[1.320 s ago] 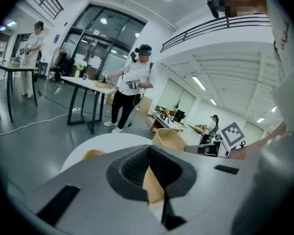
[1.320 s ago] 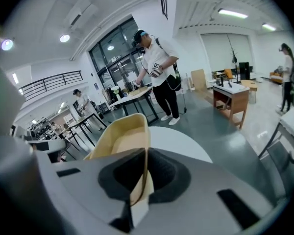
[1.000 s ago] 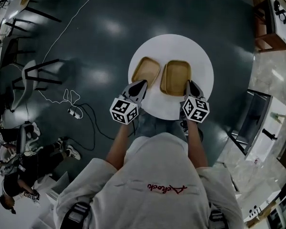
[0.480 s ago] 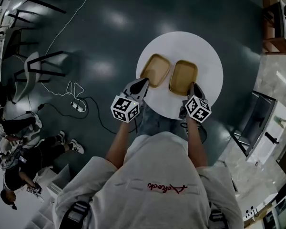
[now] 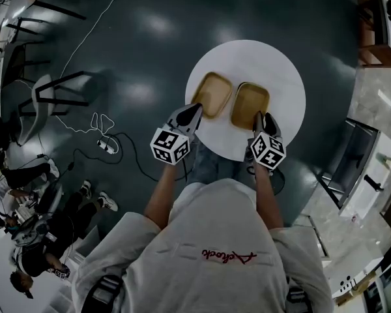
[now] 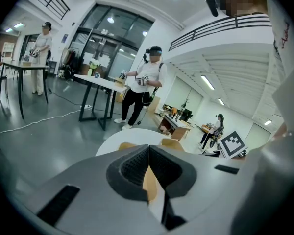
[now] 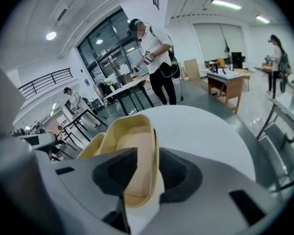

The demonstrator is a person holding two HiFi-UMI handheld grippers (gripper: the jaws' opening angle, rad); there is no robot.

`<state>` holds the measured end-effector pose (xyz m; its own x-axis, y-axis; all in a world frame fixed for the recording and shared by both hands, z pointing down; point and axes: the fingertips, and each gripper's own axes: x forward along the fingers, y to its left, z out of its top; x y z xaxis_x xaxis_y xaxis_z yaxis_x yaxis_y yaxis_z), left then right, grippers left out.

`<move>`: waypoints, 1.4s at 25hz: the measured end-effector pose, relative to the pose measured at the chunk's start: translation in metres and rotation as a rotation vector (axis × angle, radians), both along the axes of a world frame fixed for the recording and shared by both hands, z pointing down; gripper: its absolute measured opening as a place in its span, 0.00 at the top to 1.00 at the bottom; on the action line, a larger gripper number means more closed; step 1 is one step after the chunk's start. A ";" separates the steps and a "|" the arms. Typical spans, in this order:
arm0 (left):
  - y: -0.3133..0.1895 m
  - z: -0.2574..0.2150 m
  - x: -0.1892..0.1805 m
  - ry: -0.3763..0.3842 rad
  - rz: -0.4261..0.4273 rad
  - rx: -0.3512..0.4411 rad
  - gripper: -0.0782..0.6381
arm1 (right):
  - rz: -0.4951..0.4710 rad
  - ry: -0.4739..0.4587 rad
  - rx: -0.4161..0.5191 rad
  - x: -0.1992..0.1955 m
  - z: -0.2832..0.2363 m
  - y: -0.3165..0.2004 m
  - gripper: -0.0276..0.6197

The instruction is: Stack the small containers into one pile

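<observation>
On the white table, head view: left container and right container just beside each other, both flat on the top, not yet stacked.
Head view, left gripper: tips at near-left edge of left container, probably parked there to steady it.
Head view, right gripper: nosed onto near rim of right container, lined up for a pick.
Left gripper view: jaws pressed together, nothing clamped; tan of a container glimpsed through the gap behind the tips.
Right gripper view: jaws just been opening, now spread wide; near wall of right container between them, one pad inside, one outside, neither pressing.
Why the straddle: thin wall as the only pinchable edge on a shallow dish.
Next, best guess: close on wall, lift, set into left container.
</observation>
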<state>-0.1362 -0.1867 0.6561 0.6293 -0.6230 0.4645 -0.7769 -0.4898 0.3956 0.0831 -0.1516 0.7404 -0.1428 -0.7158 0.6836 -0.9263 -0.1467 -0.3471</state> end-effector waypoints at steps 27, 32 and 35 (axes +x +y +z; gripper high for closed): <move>-0.004 0.019 -0.020 -0.055 -0.094 -0.012 0.87 | -0.315 0.200 0.062 -0.045 -0.041 -0.063 0.92; -0.007 0.015 -0.024 -0.040 -0.102 -0.009 0.87 | -0.351 0.242 0.121 -0.047 -0.058 -0.082 0.92; -0.008 0.015 -0.025 -0.038 -0.104 -0.008 0.87 | -0.337 0.300 0.097 -0.028 -0.053 -0.086 0.84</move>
<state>-0.1617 -0.1952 0.6708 0.5433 -0.6799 0.4925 -0.8379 -0.4029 0.3682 0.0556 -0.2371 0.6878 -0.1848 -0.7263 0.6621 -0.9784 0.1997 -0.0541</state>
